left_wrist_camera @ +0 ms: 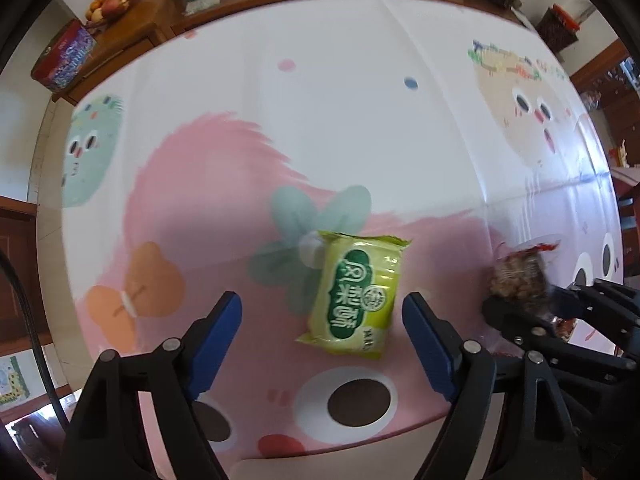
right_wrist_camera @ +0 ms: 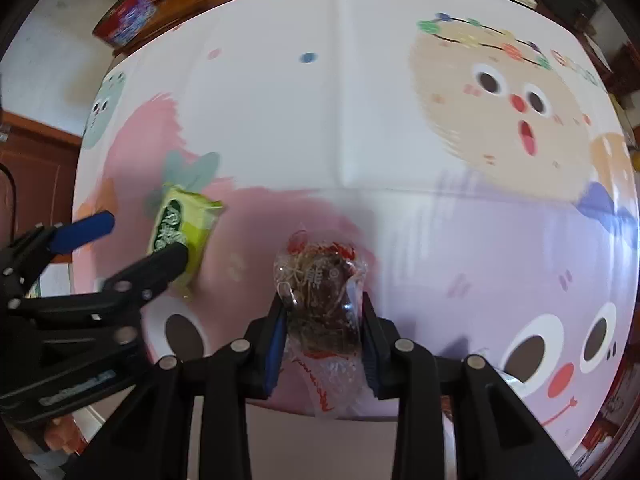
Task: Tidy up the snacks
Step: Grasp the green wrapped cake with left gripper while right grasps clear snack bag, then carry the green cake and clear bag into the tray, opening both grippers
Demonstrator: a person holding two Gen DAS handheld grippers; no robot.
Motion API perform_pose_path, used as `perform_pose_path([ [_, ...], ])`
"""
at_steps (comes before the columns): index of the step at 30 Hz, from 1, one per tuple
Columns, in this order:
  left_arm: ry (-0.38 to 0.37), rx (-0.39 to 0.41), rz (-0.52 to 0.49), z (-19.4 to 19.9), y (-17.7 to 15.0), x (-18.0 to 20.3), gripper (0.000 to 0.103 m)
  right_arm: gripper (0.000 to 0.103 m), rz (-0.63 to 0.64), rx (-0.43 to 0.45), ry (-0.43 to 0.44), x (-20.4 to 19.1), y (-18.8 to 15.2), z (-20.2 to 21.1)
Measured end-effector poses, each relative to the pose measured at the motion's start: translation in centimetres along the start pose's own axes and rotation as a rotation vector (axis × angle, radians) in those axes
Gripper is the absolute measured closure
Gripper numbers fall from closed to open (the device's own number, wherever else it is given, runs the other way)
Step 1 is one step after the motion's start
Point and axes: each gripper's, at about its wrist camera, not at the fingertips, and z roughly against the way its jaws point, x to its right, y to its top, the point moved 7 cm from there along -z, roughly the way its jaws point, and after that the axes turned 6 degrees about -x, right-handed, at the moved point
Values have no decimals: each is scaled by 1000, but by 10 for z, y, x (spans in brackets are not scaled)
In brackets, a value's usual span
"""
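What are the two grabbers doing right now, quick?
Left gripper: open, with the green snack packet between its fingers, not squeezed.
Right gripper: closed on the clear bag of brown snack.

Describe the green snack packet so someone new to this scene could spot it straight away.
Start at the round table with the cartoon-face cloth and find its big pink patch. The green snack packet lies flat there between the left tongs, which stand wide. Unlike the clear bag of dark brown snack in the right tongs, it is opaque lime green with white characters.
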Motion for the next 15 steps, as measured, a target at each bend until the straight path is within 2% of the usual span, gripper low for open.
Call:
perform_pose_path([
  [2, 1, -26, -2, -7, -1, 3, 42, 70, -18, 3, 3, 6, -5, 2],
  [4, 20, -18, -6, -6, 0, 5, 44, 70, -30, 12, 6, 11, -9, 6],
  [6, 18, -7, -13, -4, -1, 8, 57, 70, -38, 23, 12, 15, -11, 10],
  [7, 21, 3, -22, -2, -1, 10, 68, 70, -46, 35, 15, 20, -15, 16],
  [10, 7, 18, -26, 0, -4, 16, 68, 70, -59, 80, 26, 22, -23, 31],
  [12, -30, 25, 0, 3, -5, 18, 69, 70, -73, 114, 41, 23, -31, 41],
  [15, -25, 93, 44, 26, -10, 18, 69, 70, -83, 176, 54, 22, -36, 59],
])
